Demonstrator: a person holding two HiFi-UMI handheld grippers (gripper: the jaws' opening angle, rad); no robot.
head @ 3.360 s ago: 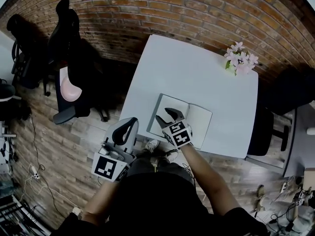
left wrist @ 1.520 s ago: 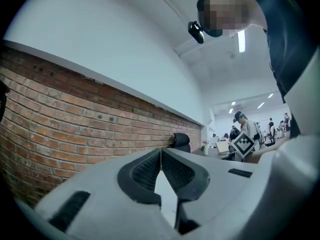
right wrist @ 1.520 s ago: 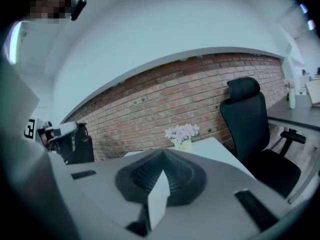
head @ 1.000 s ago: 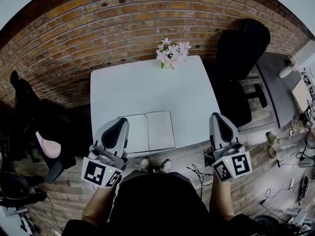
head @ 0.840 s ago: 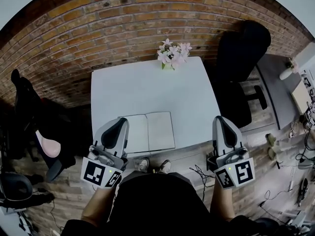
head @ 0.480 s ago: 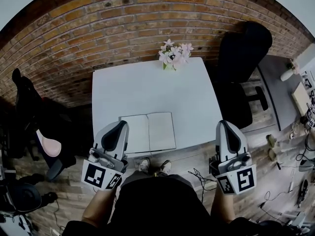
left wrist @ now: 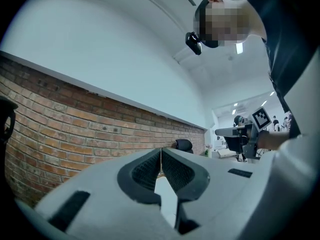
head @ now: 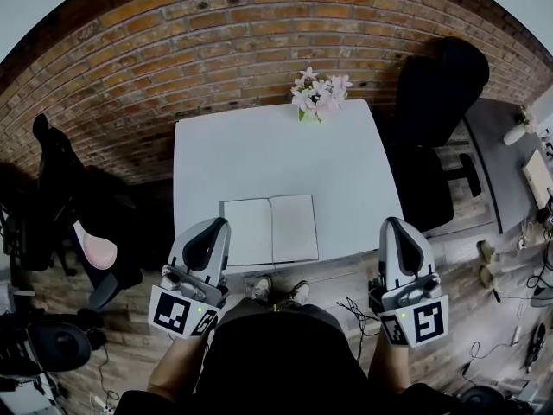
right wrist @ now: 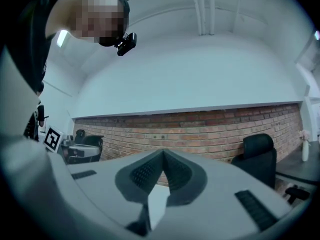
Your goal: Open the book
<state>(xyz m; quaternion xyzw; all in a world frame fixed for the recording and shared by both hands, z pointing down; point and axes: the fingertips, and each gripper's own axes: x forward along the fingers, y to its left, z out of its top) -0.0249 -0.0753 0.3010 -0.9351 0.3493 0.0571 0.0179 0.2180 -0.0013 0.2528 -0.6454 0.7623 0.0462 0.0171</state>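
Compared with earlier, your right gripper [head: 395,230] is off the book [head: 270,229], which lies open flat near the table's [head: 259,150] front edge; both it and your left gripper [head: 210,232] are clenched empty, so nothing appears left.

Looks like an office or studio workspace. Exposed brick wall [head: 259,24], white counter [head: 259,154], black swivel office chairs [head: 436,85] either side, plank floor [head: 130,327] with loose cables [head: 356,311], second grey desk [head: 497,158] at right, pink flowers [head: 321,92] on the counter.
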